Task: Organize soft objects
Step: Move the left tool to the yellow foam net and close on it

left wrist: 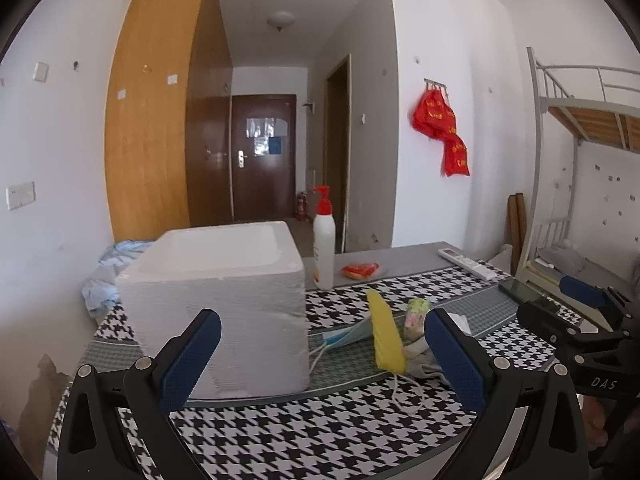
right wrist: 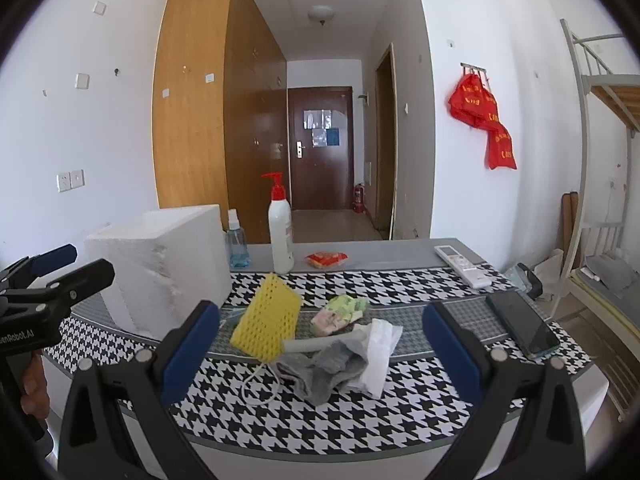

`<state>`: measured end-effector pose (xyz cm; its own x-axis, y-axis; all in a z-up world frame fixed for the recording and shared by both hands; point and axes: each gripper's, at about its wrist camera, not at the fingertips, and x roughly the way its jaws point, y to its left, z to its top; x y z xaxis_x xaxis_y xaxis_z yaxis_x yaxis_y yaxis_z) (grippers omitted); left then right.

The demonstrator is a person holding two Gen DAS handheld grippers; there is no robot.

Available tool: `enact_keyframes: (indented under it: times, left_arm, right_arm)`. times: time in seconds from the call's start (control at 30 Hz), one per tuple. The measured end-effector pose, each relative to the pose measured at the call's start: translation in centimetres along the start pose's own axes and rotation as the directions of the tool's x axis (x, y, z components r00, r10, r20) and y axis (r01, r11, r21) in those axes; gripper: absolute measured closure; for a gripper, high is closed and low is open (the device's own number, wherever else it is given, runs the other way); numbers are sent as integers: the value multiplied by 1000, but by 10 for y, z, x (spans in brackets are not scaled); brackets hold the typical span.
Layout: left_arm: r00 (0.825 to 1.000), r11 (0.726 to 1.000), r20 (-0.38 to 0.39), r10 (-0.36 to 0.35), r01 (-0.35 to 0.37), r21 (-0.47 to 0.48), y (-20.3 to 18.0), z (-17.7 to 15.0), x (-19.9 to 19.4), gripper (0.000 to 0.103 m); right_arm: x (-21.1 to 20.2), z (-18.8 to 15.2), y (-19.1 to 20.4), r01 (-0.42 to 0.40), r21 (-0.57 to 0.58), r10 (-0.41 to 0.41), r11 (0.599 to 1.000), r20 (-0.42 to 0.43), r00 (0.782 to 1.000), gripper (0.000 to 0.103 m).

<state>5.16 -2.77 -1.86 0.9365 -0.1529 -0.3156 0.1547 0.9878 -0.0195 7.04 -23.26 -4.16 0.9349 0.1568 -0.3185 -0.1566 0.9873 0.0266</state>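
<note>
Holding both my claws wide apart and empty, left gripper [left wrist: 322, 354] and right gripper [right wrist: 320, 346], I face a soft pile (yellow sponge [right wrist: 266, 322], grey sock [right wrist: 324, 368]) beside the foam box [right wrist: 160, 266] on the table [right wrist: 320, 420].

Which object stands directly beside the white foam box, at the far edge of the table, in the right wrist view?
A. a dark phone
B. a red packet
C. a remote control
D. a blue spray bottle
D: the blue spray bottle stands right against the far corner of the white foam box, with the white pump bottle further right.
</note>
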Motion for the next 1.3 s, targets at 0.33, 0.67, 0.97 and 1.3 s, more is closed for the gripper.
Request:
enact_keyframes:
  times: [0.33, 0.67, 0.97, 1.3]
  left_arm:
    - [998, 999, -52, -46, 47, 15, -8, -3, 23, 1]
    - [989, 996, -127, -80, 84, 22, -17, -6, 55, 1]
    - [976, 994, -193, -102, 110, 29, -25, -10, 84, 1]
    - [962, 989, -247, -119, 136, 52, -37, -12, 112, 1]
  right_arm:
    - [17, -6, -8, 11, 8, -11, 1000, -57, 998, 1]
    - [39, -16, -17, 17, 20, -15, 1000, -112, 994, 1]
    - [52, -22, -27, 20, 27, -16, 999, -145, 989, 1]
    - [62, -27, -36, 19, 39, -11, 999, -172, 985, 1]
